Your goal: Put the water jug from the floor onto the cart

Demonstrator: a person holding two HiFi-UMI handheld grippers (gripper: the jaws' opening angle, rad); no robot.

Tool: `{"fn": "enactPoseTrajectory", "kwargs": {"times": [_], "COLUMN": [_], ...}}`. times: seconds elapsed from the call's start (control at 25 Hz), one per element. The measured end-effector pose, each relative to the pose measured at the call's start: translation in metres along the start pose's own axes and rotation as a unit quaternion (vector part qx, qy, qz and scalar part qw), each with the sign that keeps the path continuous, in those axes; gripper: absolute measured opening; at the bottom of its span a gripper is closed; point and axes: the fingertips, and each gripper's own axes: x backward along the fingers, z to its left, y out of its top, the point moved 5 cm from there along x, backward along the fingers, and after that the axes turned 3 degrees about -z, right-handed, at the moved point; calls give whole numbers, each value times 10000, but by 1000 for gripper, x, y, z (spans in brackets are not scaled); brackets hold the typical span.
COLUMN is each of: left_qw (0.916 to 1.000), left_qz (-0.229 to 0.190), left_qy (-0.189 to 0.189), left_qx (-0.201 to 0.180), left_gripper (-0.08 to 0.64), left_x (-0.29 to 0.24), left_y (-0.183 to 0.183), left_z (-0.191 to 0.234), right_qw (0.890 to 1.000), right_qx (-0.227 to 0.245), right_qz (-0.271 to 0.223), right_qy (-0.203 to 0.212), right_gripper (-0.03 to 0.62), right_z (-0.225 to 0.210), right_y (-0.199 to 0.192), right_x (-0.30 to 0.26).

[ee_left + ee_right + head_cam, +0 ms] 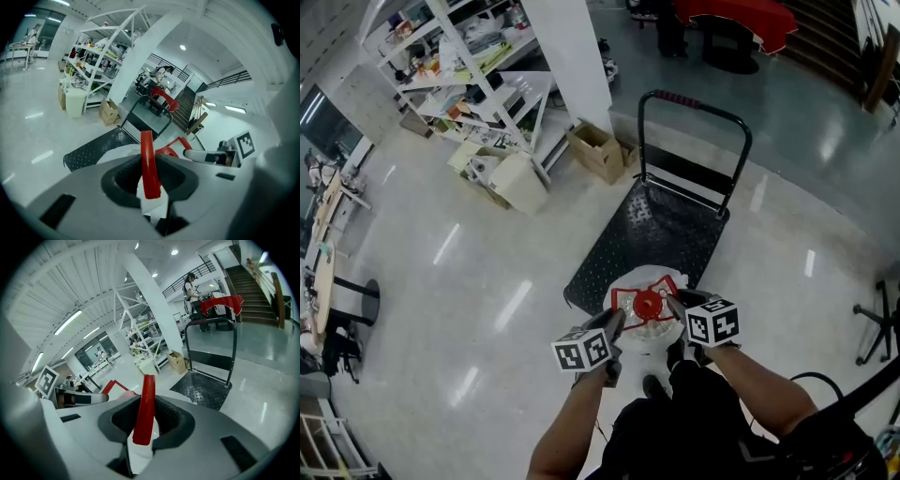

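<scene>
The left gripper (617, 324) and right gripper (675, 309) each clamp the red plastic handle (147, 164) of the white water jug (649, 336). It appears lifted at the near edge of the black platform cart (656, 225). Setting it down remains.

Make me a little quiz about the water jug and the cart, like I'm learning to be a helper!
1. True or false: the left gripper and the right gripper both clamp the red handle of the water jug.
2. What colour is the deck of the cart? A black, B yellow, C blue.
3. Fill in: the cardboard box beyond the cart stands on the ____.
Key: 1 true; 2 A; 3 floor.
</scene>
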Motion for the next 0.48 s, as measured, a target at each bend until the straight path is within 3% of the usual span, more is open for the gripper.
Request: {"fn": "enactPoseTrajectory", "kwargs": {"times": [0.32,0.48], "left_qw": [9982,9975], "left_qz": [-44,-21], "left_qy": [547,643], "left_qx": [240,277], "left_gripper": [83,83], "left_x": [-41,-72], "left_y": [54,70], "left_z": [38,59], "right_qw": [9987,9983], "right_qx": [146,229], "right_qz": [218,312], "right_qy": [433,440], "right_gripper": [83,83], "right_z": [-20,-39], "right_y": [55,69], "right_x": [-77,-114]}}
